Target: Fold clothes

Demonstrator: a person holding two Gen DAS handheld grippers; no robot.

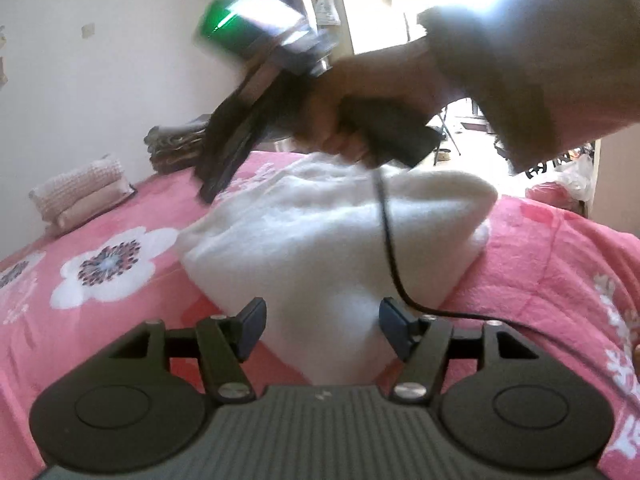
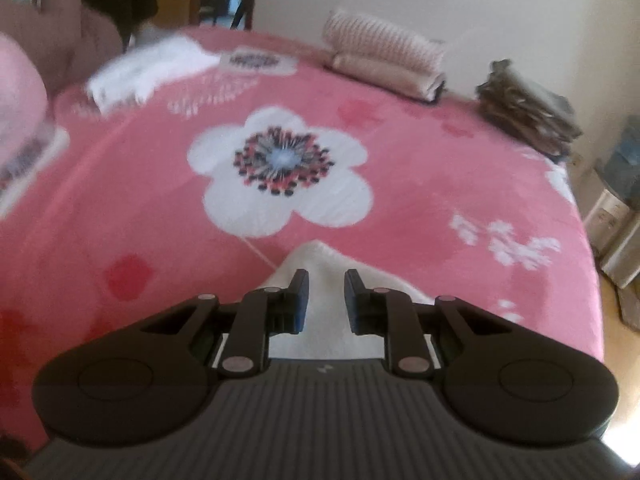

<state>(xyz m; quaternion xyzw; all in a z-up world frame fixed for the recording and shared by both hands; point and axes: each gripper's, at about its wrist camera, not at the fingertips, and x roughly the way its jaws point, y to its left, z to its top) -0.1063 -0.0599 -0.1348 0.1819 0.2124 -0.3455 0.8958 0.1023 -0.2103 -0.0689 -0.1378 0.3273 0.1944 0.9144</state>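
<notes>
- The white fluffy garment point(image 1: 320, 240) sits on the pink flowered bedspread point(image 1: 120, 208) right in front of me, already doubled into a thick pad, one corner poking out between my right fingers point(image 2: 316, 264).
- Left gripper point(image 1: 322, 322) is spread wide with nothing in it, hovering at the near edge. Right gripper point(image 2: 326, 296) has its fingers parted too, nothing pinched, up over the far side.
- Honestly can't tell if another fold is coming or it's done and just needs squaring up. Either way I'd grab an edge through all layers so the fluffy stuff doesn't slide apart.
- The black cable point(image 1: 386, 240) drapes straight across the garment, so that's my snag risk.
- Further out: a rolled striped towel point(image 2: 384, 60), a brown folded stack point(image 2: 524, 108), and a white pile point(image 2: 140, 72). All well apart.
</notes>
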